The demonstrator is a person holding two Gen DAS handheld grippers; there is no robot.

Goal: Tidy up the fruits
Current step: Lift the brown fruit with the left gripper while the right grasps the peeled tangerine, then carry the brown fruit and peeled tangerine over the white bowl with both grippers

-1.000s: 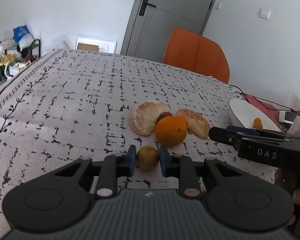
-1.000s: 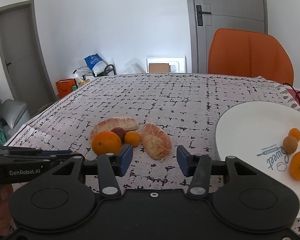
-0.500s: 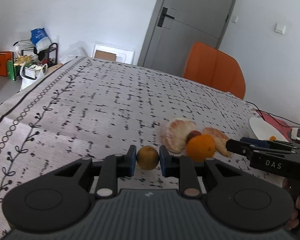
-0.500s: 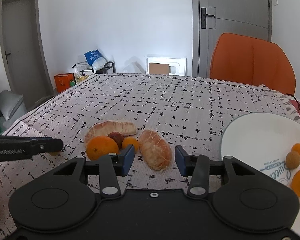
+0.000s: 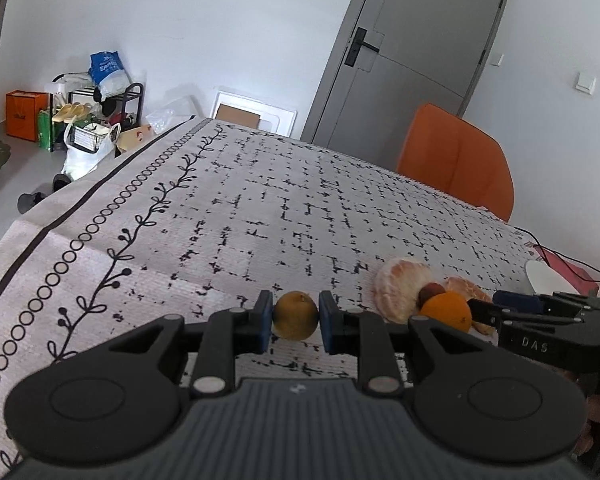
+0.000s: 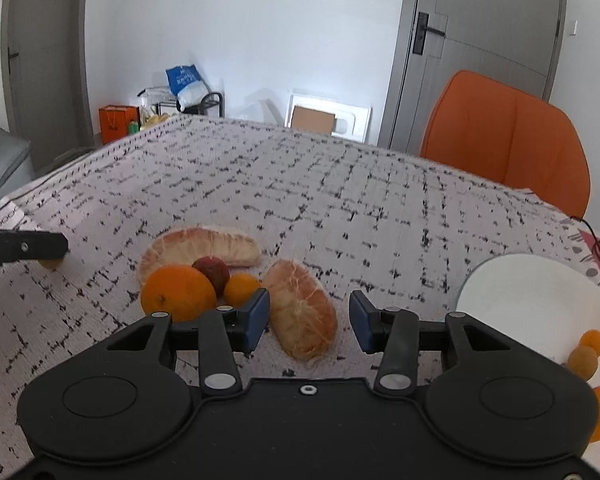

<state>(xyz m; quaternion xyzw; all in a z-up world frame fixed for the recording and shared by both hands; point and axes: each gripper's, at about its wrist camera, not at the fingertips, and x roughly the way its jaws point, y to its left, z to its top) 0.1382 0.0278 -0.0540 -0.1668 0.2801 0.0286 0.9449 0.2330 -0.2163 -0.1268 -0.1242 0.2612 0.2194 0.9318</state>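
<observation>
Carried leftward since a second ago, away from the fruit pile: small yellow-brown fruit (image 5: pixel 295 315), pinched between the blue pads of the left gripper (image 5: pixel 293 318) and now well apart from the pile, with bare patterned tablecloth (image 5: pixel 260 208) behind it where the orange and peeled pieces used to sit. Clamped tight on both sides of that fruit, jaws as narrow as they go. Seen from the right wrist view only as a dark finger at the left edge, with a sliver of the fruit under its tip. Right gripper (image 6: pixel 309 318) partly open, jaws just been narrowing, pads not pressing anything; peeled citrus segment (image 6: pixel 304 314) lying on the cloth in the gap between them, nearer the left pad. Just left of that segment: small orange fruit (image 6: pixel 241 288), dark red fruit (image 6: pixel 213 272), large orange (image 6: pixel 178 292), and a second peeled segment (image 6: pixel 204 245) behind them, all bunched together and touching. White plate (image 6: pixel 528 300) at the right, well apart from the pile, holding three small fruits at its near edge. Orange chair (image 6: pixel 504 148) beyond the table's far side.
</observation>
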